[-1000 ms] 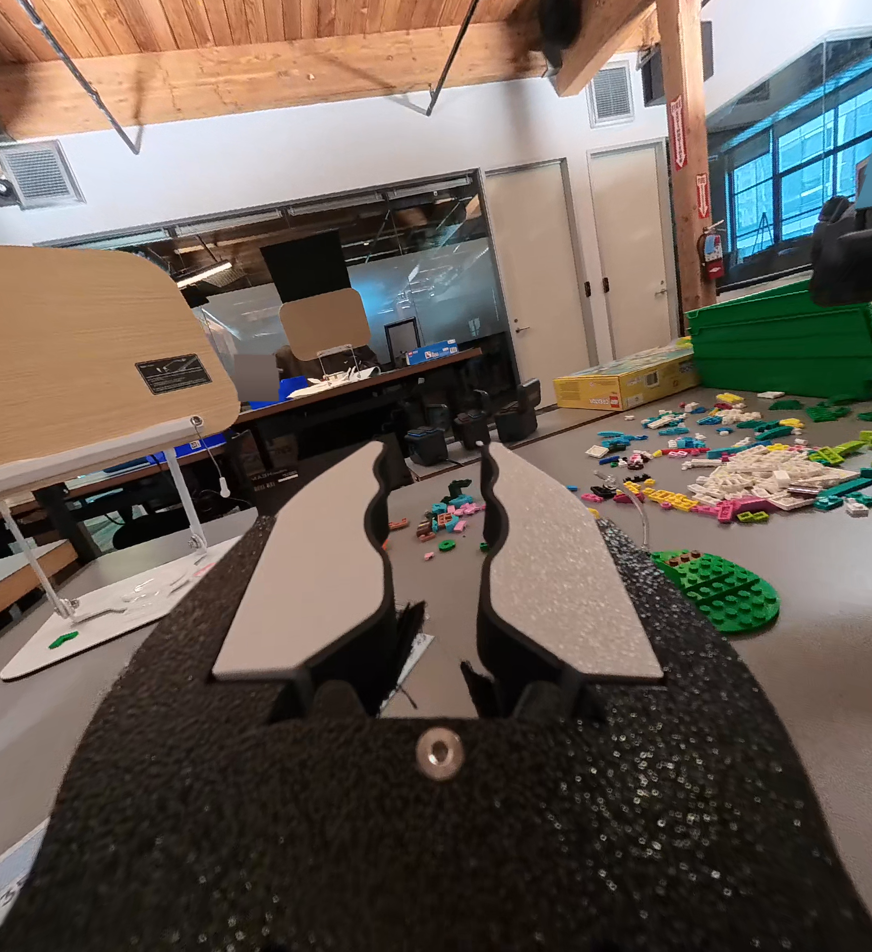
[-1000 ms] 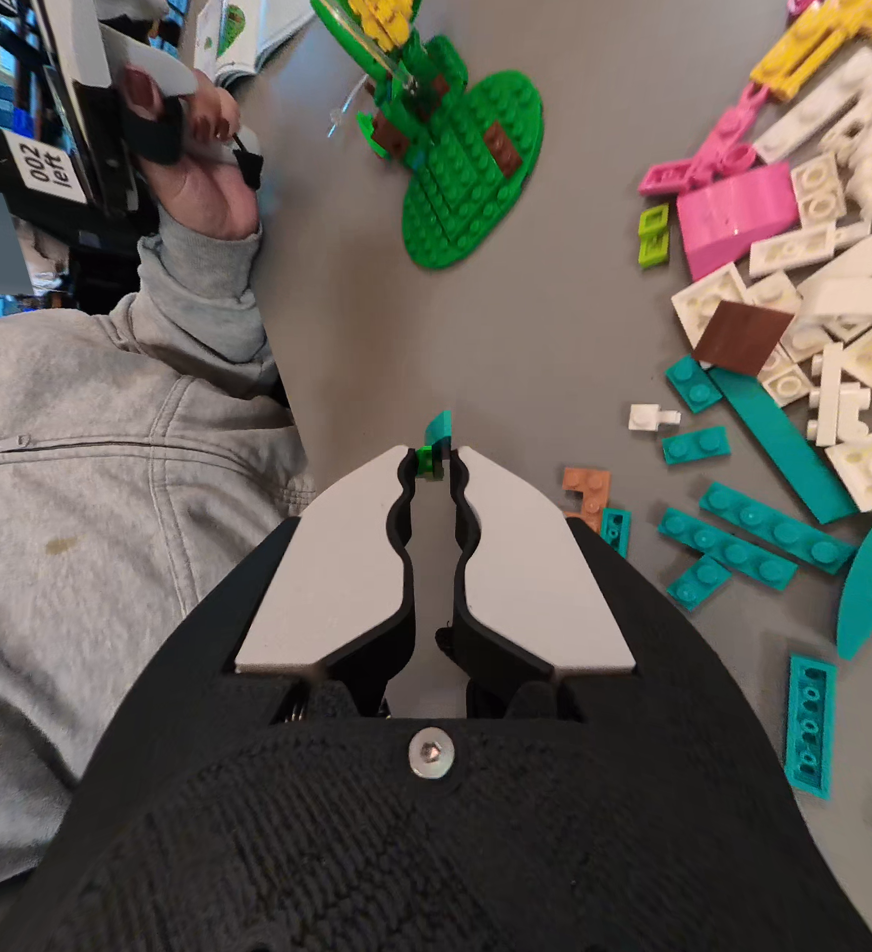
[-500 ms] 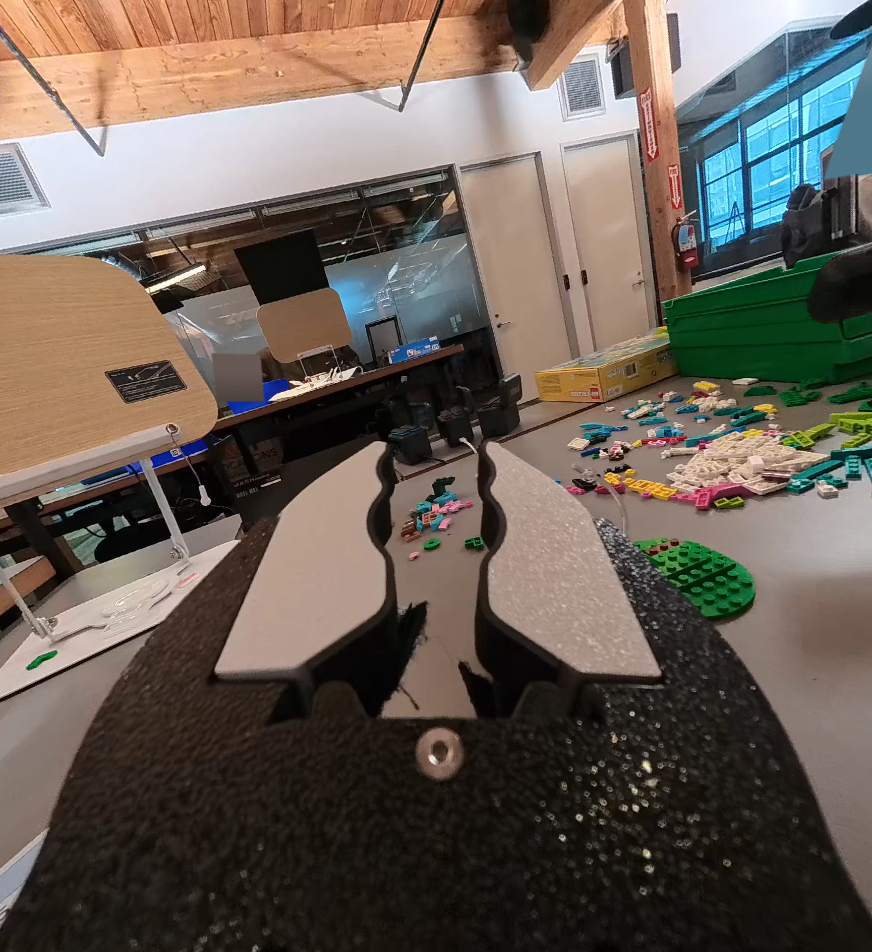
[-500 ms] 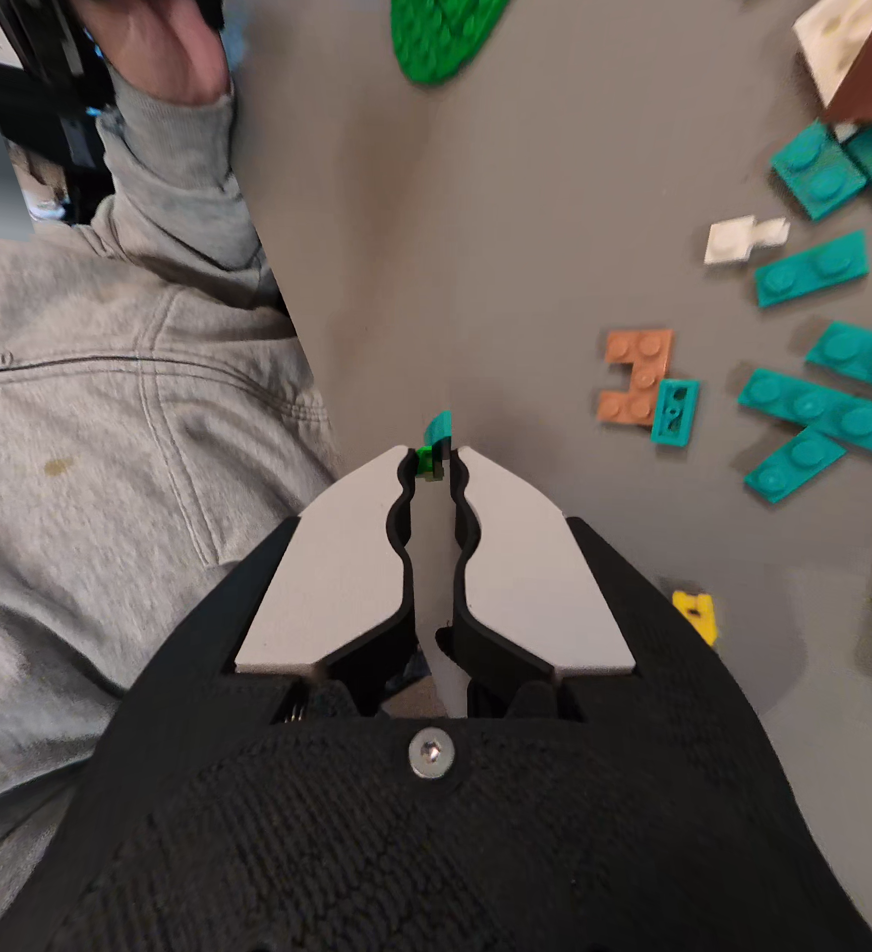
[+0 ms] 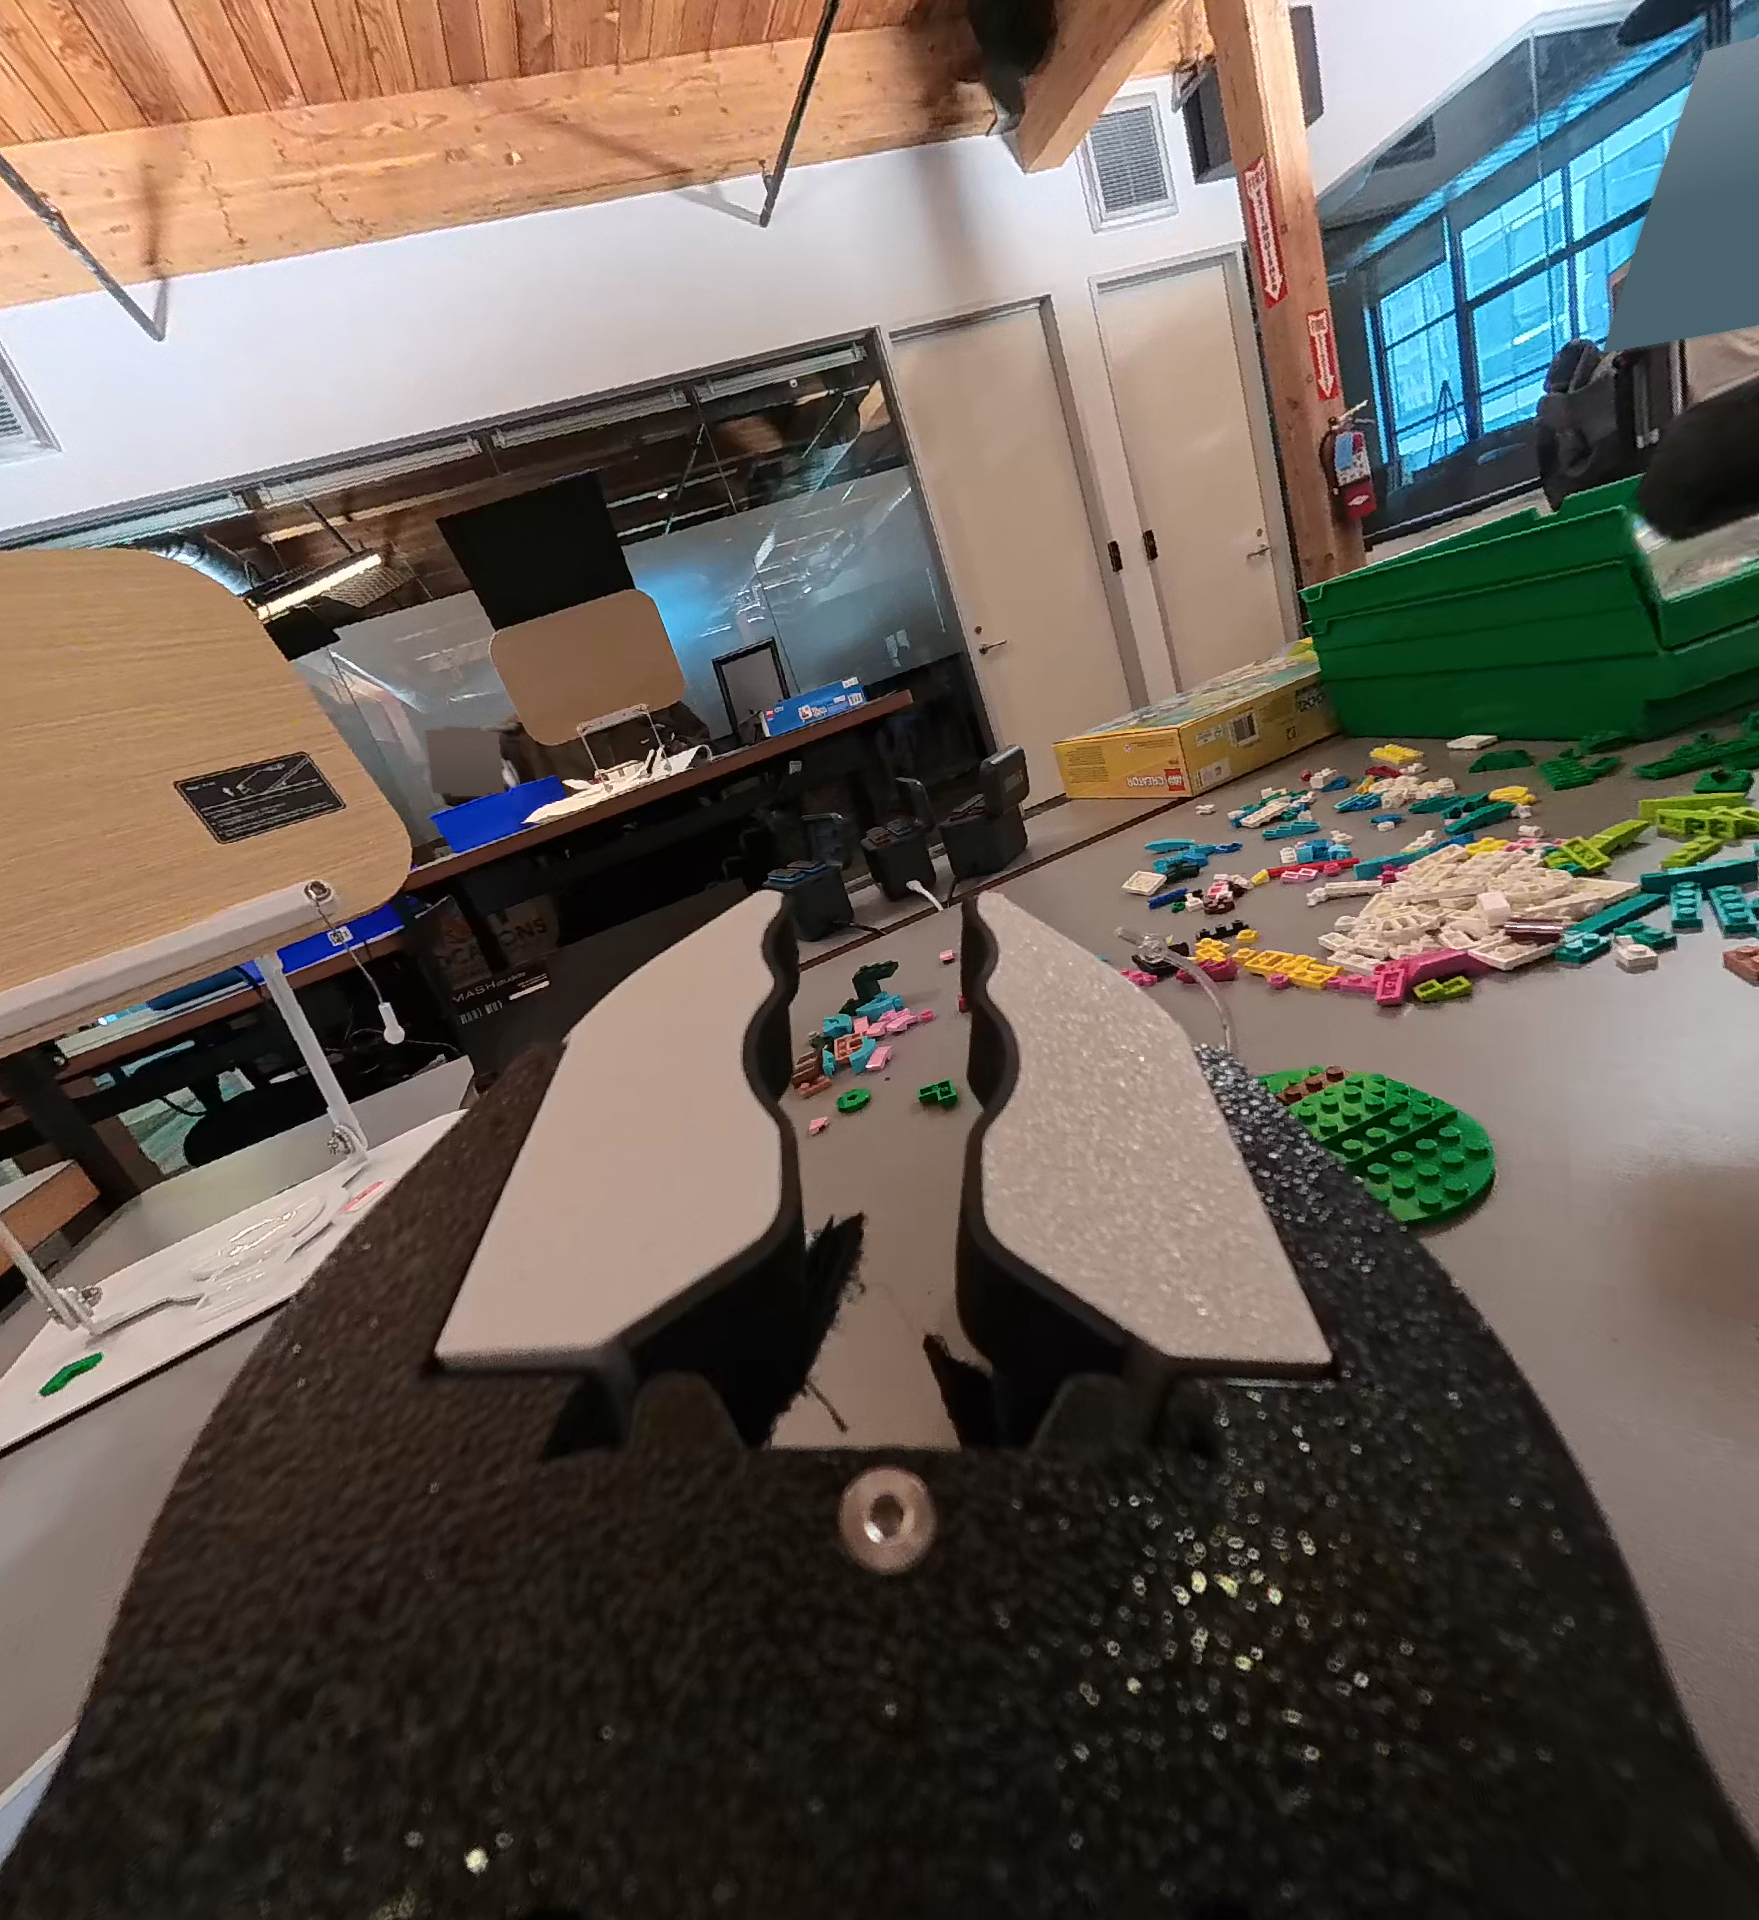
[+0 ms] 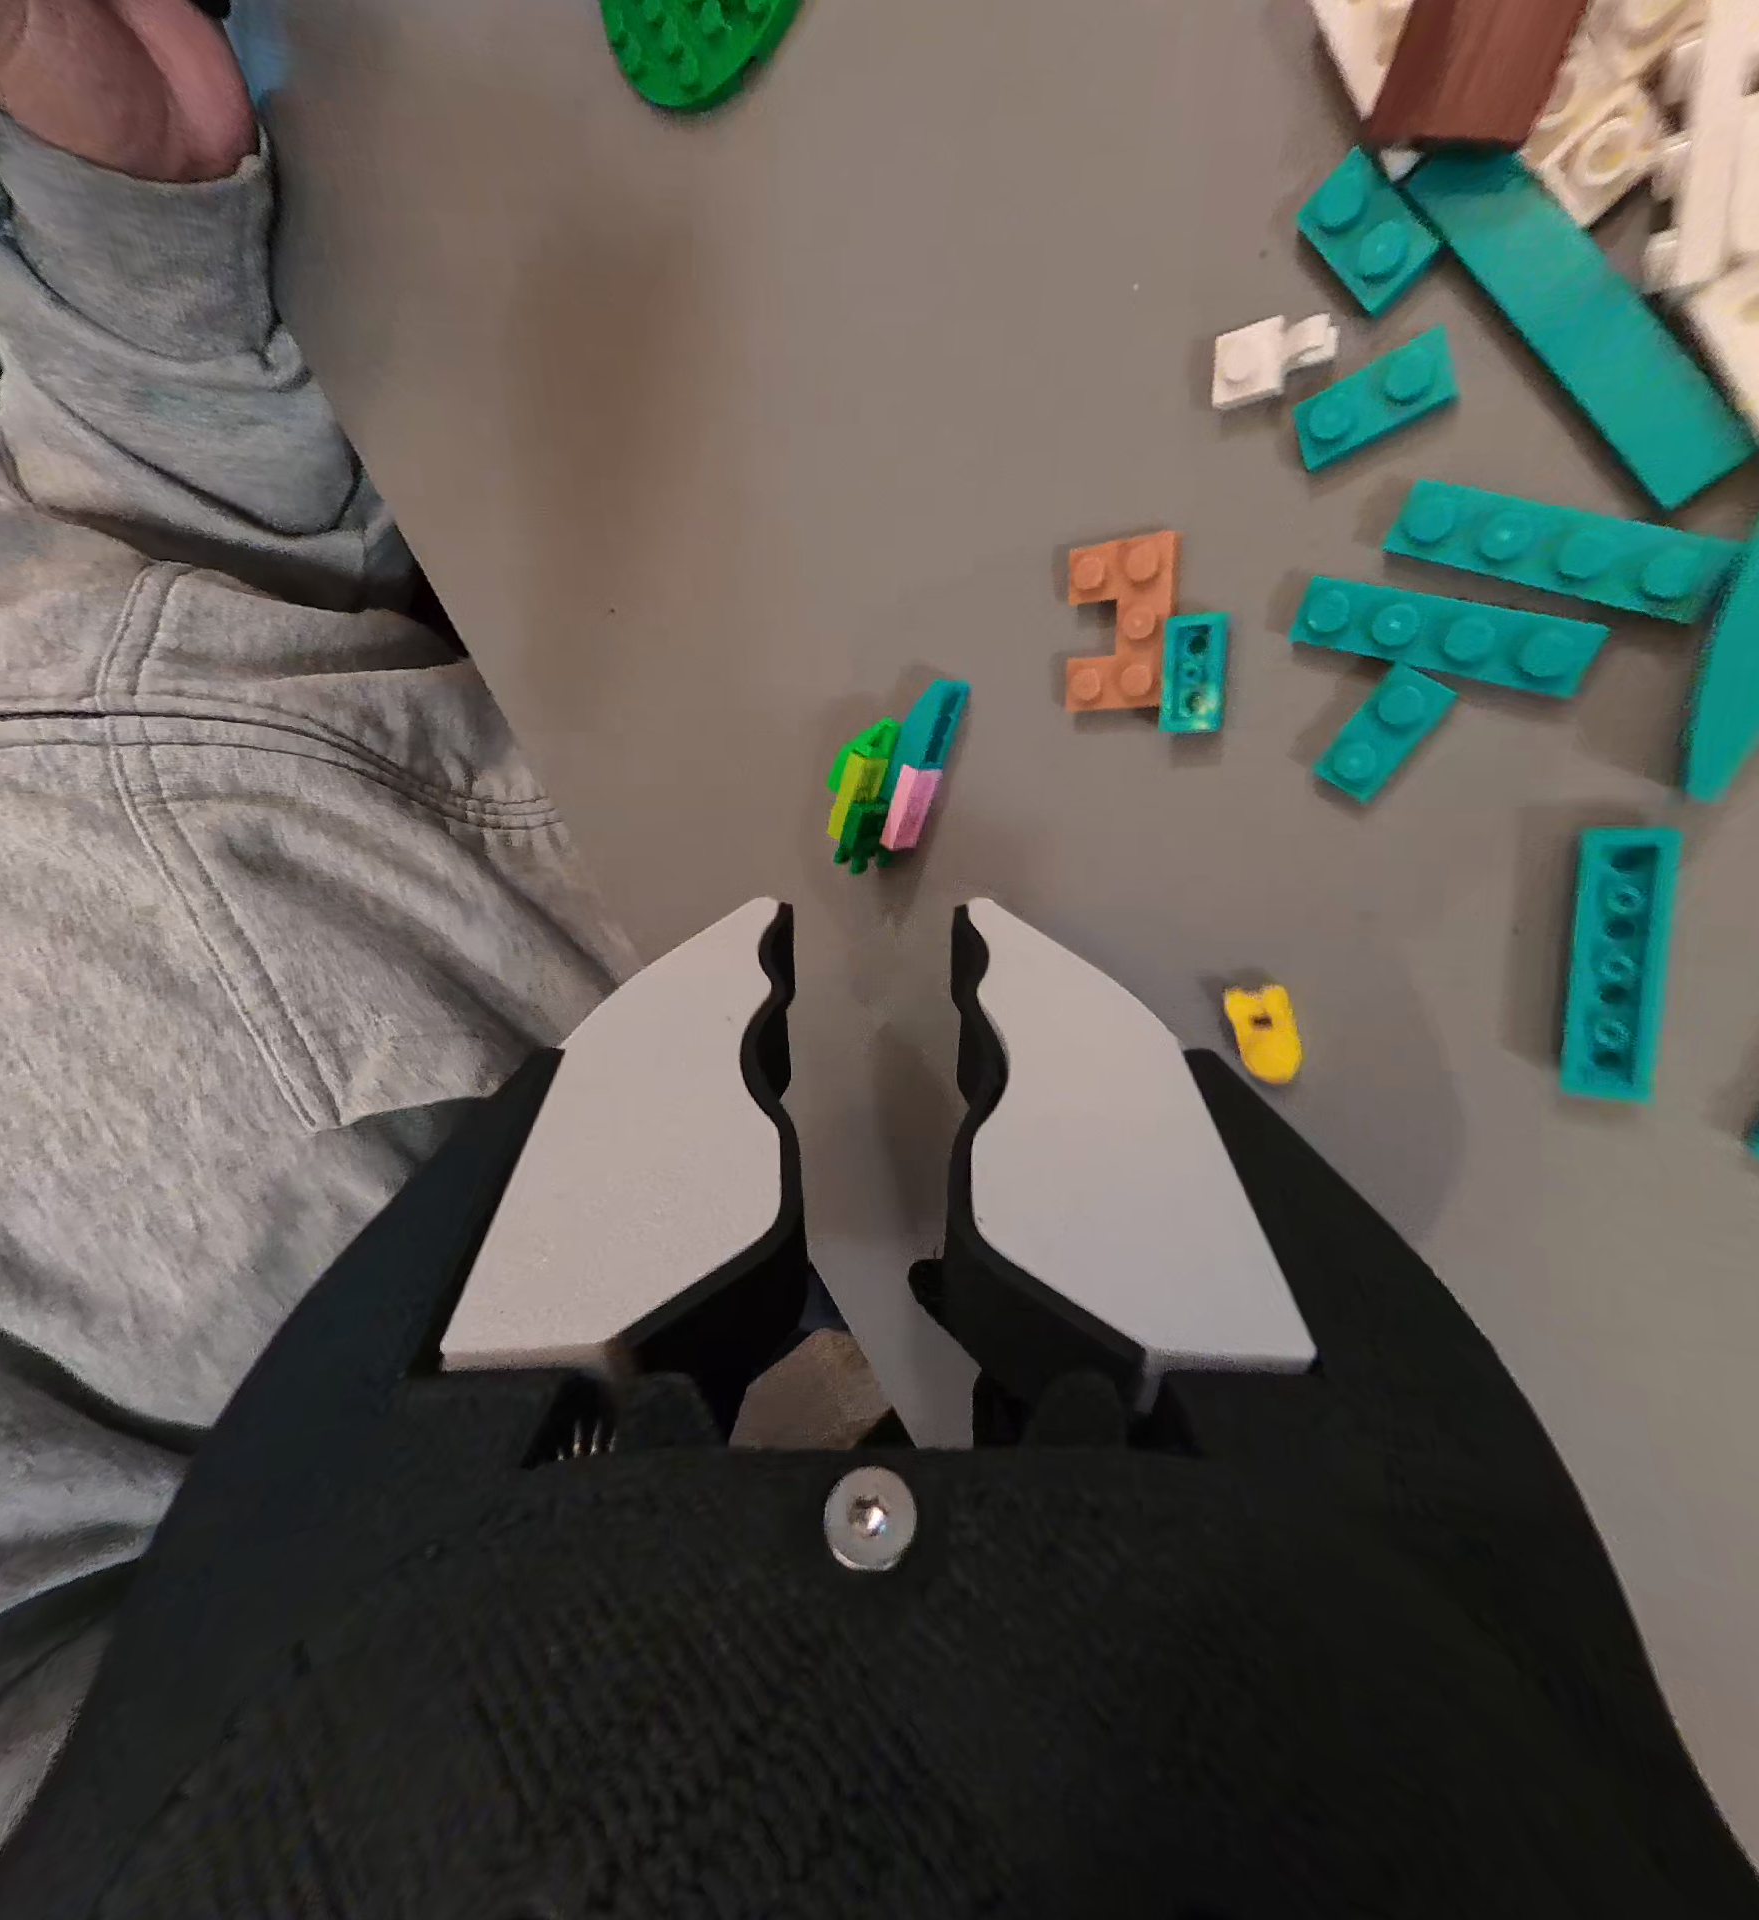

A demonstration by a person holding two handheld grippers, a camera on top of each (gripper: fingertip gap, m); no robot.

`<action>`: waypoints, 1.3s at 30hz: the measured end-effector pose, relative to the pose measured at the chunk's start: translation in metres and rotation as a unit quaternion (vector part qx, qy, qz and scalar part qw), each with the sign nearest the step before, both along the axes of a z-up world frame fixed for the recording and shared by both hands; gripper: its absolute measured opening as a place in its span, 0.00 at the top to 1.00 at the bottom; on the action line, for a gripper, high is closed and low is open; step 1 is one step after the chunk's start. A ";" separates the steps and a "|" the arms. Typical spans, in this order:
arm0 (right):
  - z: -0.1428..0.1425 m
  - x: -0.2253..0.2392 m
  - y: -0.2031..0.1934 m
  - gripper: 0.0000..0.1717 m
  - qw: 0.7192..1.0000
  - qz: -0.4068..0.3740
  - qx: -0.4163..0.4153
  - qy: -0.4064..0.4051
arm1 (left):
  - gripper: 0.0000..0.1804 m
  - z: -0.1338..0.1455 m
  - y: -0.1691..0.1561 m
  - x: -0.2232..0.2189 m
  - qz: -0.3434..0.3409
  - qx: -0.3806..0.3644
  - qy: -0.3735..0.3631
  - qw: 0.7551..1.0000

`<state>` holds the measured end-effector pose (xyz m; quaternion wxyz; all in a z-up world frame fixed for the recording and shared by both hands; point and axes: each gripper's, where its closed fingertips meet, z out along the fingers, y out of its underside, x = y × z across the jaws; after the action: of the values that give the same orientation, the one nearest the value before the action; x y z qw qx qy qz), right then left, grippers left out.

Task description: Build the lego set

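Observation:
In the right wrist view my right gripper (image 6: pixel 872 912) is open and empty above the grey table (image 6: pixel 750 416). A small brick assembly of green, lime, teal and pink pieces (image 6: pixel 896 774) lies on the table just beyond its fingertips, apart from them. In the left wrist view my left gripper (image 5: pixel 873 912) is open with nothing between its pads, held low over the table. A small cluster of teal and pink bricks (image 5: pixel 859 1034) lies ahead of it. A round green studded plate (image 5: pixel 1384 1138) sits to its right; it also shows in the right wrist view (image 6: pixel 698 42).
Teal plates (image 6: pixel 1446 634), an orange bracket piece (image 6: pixel 1124 618), a yellow piece (image 6: pixel 1262 1029) and white bricks (image 6: pixel 1685 208) lie right of my right gripper. A person's grey sleeve (image 6: pixel 148 343) is at left. A brick pile (image 5: pixel 1457 904), green bins (image 5: pixel 1581 644), a yellow box (image 5: pixel 1187 743) and a wooden stand (image 5: pixel 106 769) surround the left gripper. Left tips to right tips: about 30 cm. From my right tips it is roughly 5 cm to the yellow piece (image 6: pixel 1262 1029); from my left, 35 cm.
My right gripper opened and let go of the small green and teal brick assembly, which now lies on the table ahead of it. The left gripper shifted slightly, still open.

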<state>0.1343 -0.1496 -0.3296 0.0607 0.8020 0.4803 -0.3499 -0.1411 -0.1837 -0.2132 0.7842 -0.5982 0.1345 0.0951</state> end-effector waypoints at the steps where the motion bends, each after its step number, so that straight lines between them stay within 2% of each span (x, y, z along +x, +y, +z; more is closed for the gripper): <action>1: 0.004 0.004 0.005 0.84 1.000 -0.011 0.016 0.003 | 0.83 0.000 0.000 0.000 0.000 0.000 -0.001 1.000; 4: 0.018 0.020 0.031 0.84 0.993 -0.070 0.092 0.017 | 0.84 0.000 0.000 0.000 -0.002 0.000 -0.003 1.000; 6: 0.028 0.040 0.057 0.84 0.978 -0.123 0.166 0.016 | 0.84 0.000 0.000 0.001 -0.004 -0.001 -0.002 1.000; 12: 0.044 0.129 0.135 0.85 0.888 -0.249 0.382 -0.059 | 0.84 -0.001 0.001 0.004 -0.008 -0.004 0.008 1.000; 16: 0.048 0.167 0.168 0.86 0.841 -0.286 0.455 -0.066 | 0.84 -0.002 0.002 0.006 -0.009 -0.006 0.013 1.000; 18: 0.045 0.181 0.179 0.87 0.827 -0.300 0.470 -0.077 | 0.84 -0.002 0.002 0.007 -0.009 -0.006 0.016 1.000; 22: 0.026 0.188 0.185 0.87 0.842 -0.317 0.431 -0.074 | 0.84 -0.003 0.002 0.008 -0.009 -0.008 0.020 1.000; 26: 0.016 0.192 0.187 0.88 0.841 -0.335 0.420 -0.066 | 0.84 -0.002 0.001 0.009 -0.010 -0.006 0.023 1.000; 39: 0.024 0.175 0.212 0.88 0.832 -0.375 0.408 0.032 | 0.88 -0.003 0.002 0.014 -0.015 -0.003 0.044 0.999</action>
<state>0.3089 0.0628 -0.3058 -0.4230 0.8610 0.2434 -0.1434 -0.1270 -0.1820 -0.2163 0.7770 -0.5939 0.1776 0.1094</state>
